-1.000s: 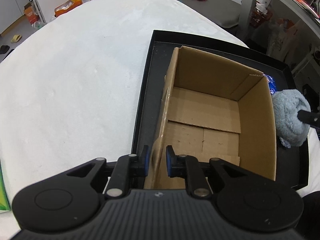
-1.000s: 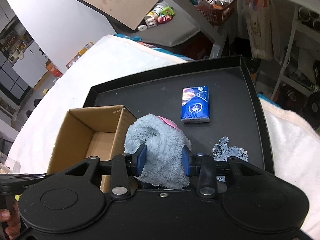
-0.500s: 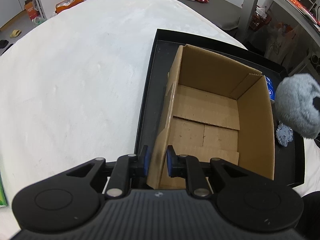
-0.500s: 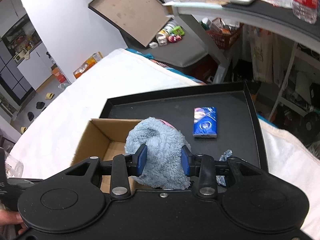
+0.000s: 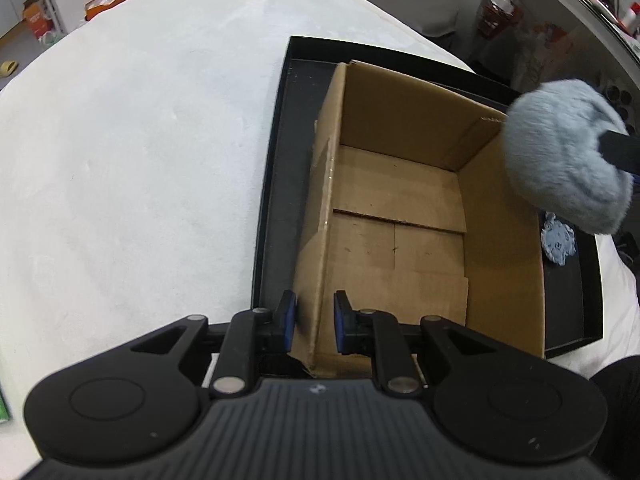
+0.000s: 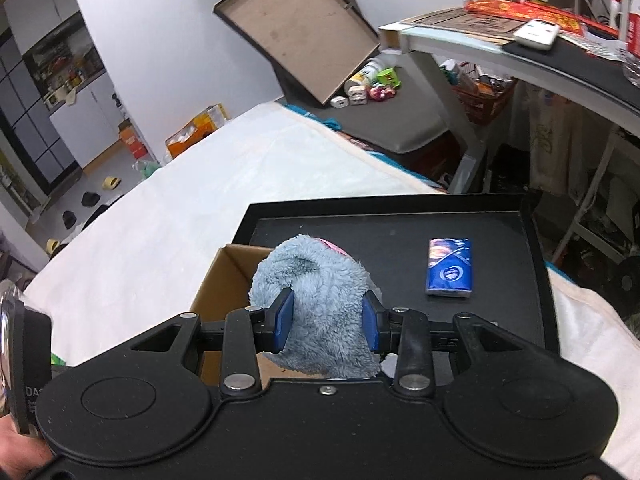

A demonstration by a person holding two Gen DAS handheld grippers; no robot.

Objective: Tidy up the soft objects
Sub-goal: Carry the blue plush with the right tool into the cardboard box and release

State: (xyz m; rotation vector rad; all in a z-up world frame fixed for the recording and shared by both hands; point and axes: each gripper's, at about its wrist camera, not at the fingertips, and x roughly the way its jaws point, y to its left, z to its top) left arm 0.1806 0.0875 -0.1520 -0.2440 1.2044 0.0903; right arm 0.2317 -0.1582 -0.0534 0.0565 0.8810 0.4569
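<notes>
An open, empty cardboard box (image 5: 400,208) stands in a black tray (image 5: 276,184) on a white bed. My left gripper (image 5: 314,322) is shut on the box's near left wall. My right gripper (image 6: 326,322) is shut on a fluffy grey-blue plush (image 6: 320,300) and holds it in the air above the box's right edge; the plush also shows in the left wrist view (image 5: 564,160). The box corner (image 6: 228,280) shows below the plush.
A blue tissue pack (image 6: 448,272) lies on the tray (image 6: 500,264) right of the box. A small blue-grey cloth piece (image 5: 558,240) lies on the tray beside the box. A desk (image 6: 520,52) and floor clutter stand beyond the bed.
My right gripper has lifted the plush off the tray and carried it up and left toward the box. My left gripper has kept its hold on the box wall.
</notes>
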